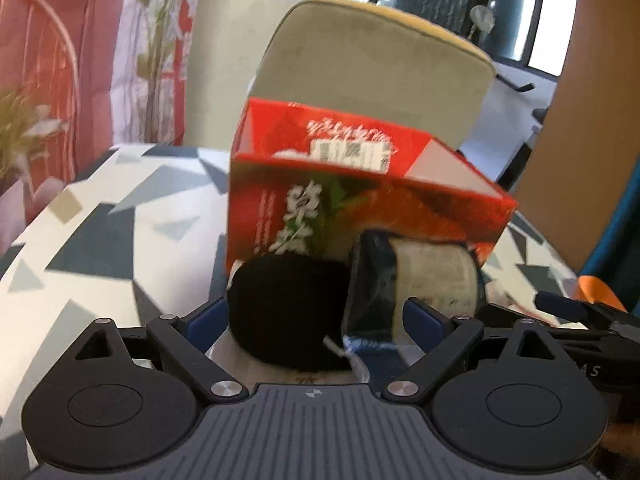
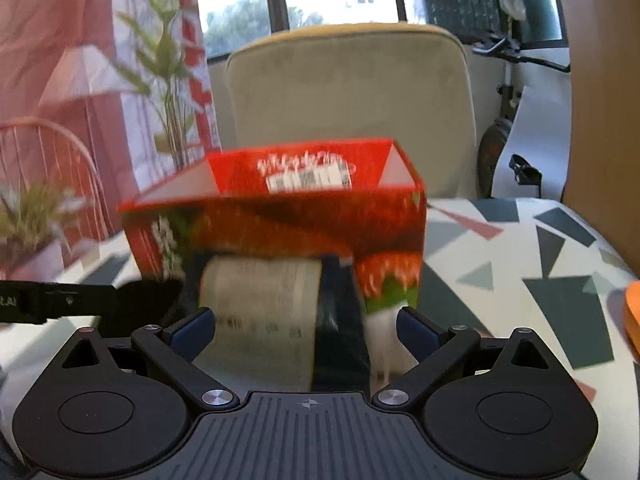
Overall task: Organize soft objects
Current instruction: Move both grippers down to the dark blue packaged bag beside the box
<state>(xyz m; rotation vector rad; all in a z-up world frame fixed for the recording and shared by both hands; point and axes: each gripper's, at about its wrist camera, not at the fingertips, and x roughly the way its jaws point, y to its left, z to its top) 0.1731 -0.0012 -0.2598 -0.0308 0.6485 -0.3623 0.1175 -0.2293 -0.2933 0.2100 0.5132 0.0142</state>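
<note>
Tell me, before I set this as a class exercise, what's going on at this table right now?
A person holds a two-finger gripper in each hand over a patterned table. Both grippers face an open red box standing in front of a beige chair. The left gripper is open around a black soft bundle. The right gripper is open around a wrapped pale roll with a dark blue end. Neither item is in the box yet, and blur hides whether the fingers are touching them.

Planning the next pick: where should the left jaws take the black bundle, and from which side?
Grip the black bundle across its rounded middle, coming in head-on from the near side. It lies low on the table between the left gripper's open jaws; the red box blocks behind, and the wrapped roll crowds its right.
</note>
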